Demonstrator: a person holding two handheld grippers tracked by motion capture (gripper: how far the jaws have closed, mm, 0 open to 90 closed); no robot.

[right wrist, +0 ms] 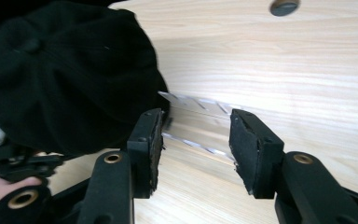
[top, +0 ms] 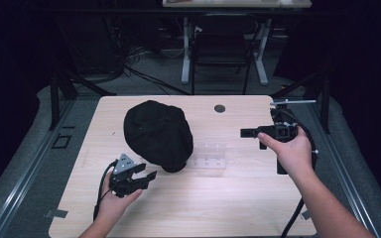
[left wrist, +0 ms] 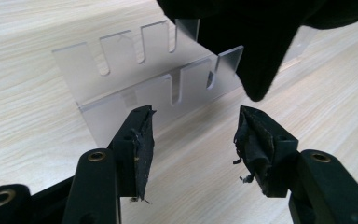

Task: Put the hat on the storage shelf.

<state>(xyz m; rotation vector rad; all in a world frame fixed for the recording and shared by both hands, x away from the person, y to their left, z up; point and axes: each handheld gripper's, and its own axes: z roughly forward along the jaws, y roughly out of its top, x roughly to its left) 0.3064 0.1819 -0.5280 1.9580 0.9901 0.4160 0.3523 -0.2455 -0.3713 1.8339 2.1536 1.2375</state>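
the black cap [top: 158,135] sits draped over one end of the clear slotted stand [top: 209,156] in the middle of the wooden surface [top: 228,208], probably so the stand props it up. the left claw [top: 146,174] waits just beside the cap's near edge, jaws spread wide with nothing between them. the right claw [top: 244,132] points at the stand from the right, jaws parted and empty too. bare surface lies open in front and to the right; the edges are well apart from the cap.
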